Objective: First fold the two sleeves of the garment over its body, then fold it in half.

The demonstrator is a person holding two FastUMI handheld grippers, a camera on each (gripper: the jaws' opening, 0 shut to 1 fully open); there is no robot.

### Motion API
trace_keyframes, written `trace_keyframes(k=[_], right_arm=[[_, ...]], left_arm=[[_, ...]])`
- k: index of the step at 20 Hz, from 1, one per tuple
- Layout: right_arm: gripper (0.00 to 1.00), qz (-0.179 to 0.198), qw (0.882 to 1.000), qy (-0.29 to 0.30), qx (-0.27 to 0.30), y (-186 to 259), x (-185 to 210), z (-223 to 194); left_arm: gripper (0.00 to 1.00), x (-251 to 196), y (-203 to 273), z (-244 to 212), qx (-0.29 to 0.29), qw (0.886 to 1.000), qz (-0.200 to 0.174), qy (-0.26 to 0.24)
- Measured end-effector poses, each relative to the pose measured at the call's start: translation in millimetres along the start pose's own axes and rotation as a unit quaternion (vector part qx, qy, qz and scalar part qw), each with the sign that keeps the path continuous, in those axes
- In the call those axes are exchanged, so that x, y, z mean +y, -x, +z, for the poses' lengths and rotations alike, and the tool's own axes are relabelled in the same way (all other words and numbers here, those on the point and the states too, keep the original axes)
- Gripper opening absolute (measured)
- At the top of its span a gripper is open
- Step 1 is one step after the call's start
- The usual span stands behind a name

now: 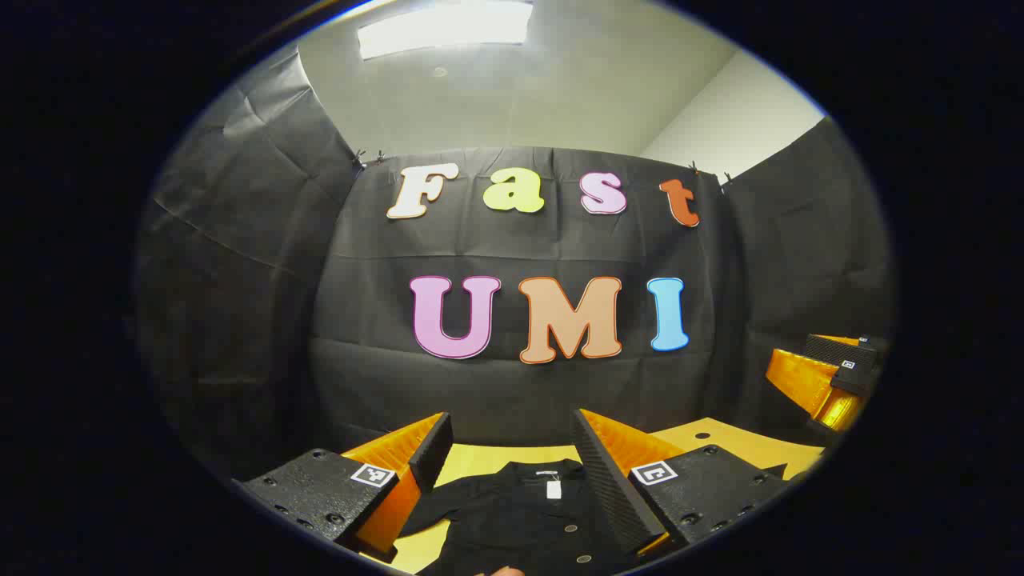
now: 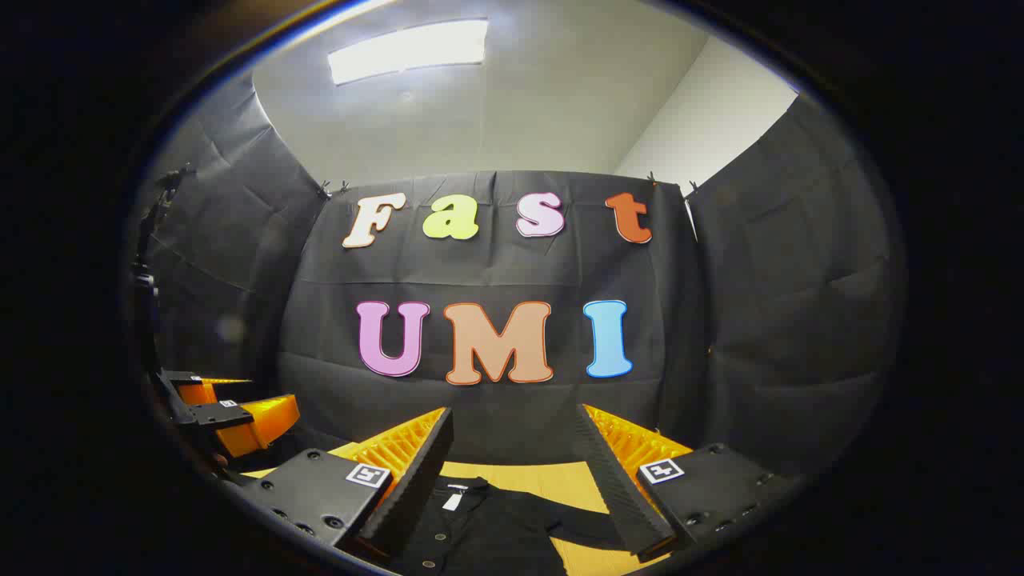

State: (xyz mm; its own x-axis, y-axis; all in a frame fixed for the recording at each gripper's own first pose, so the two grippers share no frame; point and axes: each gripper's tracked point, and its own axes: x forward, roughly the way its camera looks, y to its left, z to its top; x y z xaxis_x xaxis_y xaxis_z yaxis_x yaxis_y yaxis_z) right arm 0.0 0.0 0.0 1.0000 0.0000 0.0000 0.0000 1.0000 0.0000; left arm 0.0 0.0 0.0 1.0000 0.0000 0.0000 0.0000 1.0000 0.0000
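A black buttoned garment point(image 1: 520, 520) lies flat on the yellow table point(image 1: 720, 440), collar and white tag toward the back wall. My left gripper point(image 1: 512, 448) hangs open above its collar and chest, nothing between the fingers. In the right gripper view the same garment point(image 2: 488, 528) lies below my right gripper point(image 2: 516, 448), which is also open and holds nothing; one sleeve point(image 2: 576, 528) stretches out to the right under its right finger. The right gripper point(image 1: 832, 376) shows at the far right of the left gripper view, and the left gripper point(image 2: 232, 416) at the far left of the right gripper view.
Black cloth walls close the booth at the back and on both sides. Bare yellow table point(image 2: 552, 480) runs behind the garment up to the back wall. A dark stand point(image 2: 148, 272) rises at the left edge of the right gripper view.
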Motion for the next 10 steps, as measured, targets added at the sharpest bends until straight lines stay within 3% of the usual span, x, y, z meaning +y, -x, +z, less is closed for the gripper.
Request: trace_keyframes(k=[6,10], right_arm=[[0.94,0.002,1.000,-0.001,0.008,-1.7,0.4,-6.1],[0.99,0.003,1.000,-0.001,0.012,-1.0,4.7,-9.0]], left_arm=[[0.92,3.7,-0.8,-1.0,0.000,1.000,0.002,-0.001],[0.92,4.1,-2.0,-7.8,0.007,1.000,0.001,0.004]])
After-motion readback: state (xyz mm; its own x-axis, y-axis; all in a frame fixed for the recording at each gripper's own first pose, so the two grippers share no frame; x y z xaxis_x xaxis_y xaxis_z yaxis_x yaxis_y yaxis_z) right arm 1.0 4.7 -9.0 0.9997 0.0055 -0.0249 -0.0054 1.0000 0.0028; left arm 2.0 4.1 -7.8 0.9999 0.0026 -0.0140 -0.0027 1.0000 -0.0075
